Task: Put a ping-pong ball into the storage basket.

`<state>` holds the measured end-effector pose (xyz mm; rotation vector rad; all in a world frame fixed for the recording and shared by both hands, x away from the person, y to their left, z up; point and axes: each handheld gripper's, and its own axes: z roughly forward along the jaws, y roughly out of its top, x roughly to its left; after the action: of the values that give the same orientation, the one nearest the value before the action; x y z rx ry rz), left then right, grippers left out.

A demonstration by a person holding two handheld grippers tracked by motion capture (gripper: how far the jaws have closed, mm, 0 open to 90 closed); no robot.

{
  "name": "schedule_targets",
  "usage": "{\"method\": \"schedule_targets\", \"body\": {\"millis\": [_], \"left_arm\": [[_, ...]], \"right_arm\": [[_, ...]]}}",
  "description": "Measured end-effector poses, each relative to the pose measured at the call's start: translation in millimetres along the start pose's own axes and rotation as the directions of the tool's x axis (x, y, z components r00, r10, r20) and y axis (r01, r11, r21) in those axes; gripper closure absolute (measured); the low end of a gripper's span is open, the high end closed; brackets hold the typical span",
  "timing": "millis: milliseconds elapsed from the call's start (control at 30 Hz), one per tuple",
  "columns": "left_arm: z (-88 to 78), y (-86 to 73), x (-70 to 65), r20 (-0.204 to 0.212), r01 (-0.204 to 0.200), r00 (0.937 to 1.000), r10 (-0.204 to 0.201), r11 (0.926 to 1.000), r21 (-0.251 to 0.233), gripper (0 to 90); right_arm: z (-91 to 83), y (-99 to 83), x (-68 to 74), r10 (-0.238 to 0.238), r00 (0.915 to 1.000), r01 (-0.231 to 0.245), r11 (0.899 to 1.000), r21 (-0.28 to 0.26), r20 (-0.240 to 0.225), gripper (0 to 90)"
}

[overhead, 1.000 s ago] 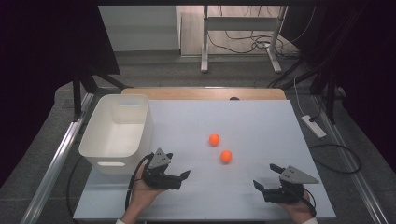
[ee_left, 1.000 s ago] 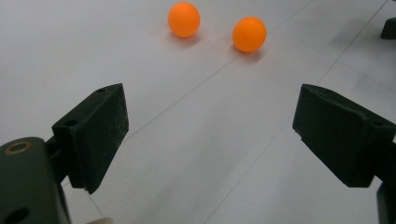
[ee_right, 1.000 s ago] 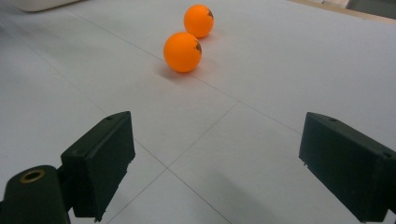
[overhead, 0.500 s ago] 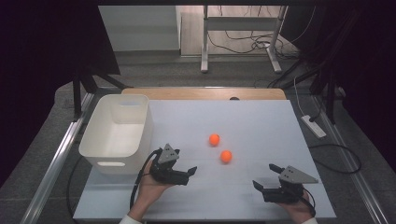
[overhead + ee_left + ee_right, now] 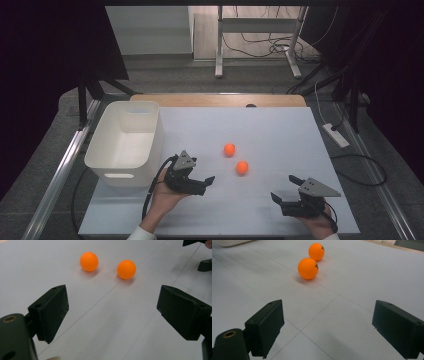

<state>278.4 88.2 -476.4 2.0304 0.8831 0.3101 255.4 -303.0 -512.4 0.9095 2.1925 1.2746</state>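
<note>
Left gripper (image 5: 202, 182) has moved up and right since the earlier frames, away from the near table edge toward the balls; jaws wide apart, nothing between them. In the left gripper view both jaws frame bare table, with the two balls ahead and well clear of the tips. Right gripper (image 5: 286, 189) sits where it was, low at the near right, jaws also wide apart and empty. Near ball (image 5: 242, 167) and far ball (image 5: 229, 149) lie unmoved, close together but apart, mid-table on the white table (image 5: 280, 135). Near ball lies between the two grippers, nearer the left. Bin (image 5: 107, 155) unchanged at far left, beside the left hand (image 5: 165, 197).
</note>
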Motion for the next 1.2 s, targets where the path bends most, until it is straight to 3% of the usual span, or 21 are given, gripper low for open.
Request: {"method": "schedule_targets", "body": {"millis": [167,700,1033,1200], "left_arm": [[-0.7,4.3,-2.2,0.013,0.015,0.9998,-0.015,0.9998,-0.012,11.5],[17.5,20.6,-3.9,0.012,-0.008,0.9999,0.007,0.9999,0.015,11.5],[25.1,24.4,2.0,0.027,0.03,0.9992,-0.031,0.9994,0.017,12.1],[28.6,26.6,2.3,0.021,0.029,0.9993,-0.029,0.9995,0.013,12.7]], "right_arm": [[-2.4,2.1,0.3,-0.003,1.0,0.003,1.0,-0.012,-0.002,10.0],[-3.4,-0.2,-1.5,0.005,1.0,-0.005,1.0,-0.012,0.007,10.1],[-2.3,0.4,-0.4,0.0,1.0,0.0,1.0,-0.005,0.004,10.1],[-2.0,0.1,-0.5,0.001,1.0,-0.001,1.0,-0.002,0.005,10.1]]}}
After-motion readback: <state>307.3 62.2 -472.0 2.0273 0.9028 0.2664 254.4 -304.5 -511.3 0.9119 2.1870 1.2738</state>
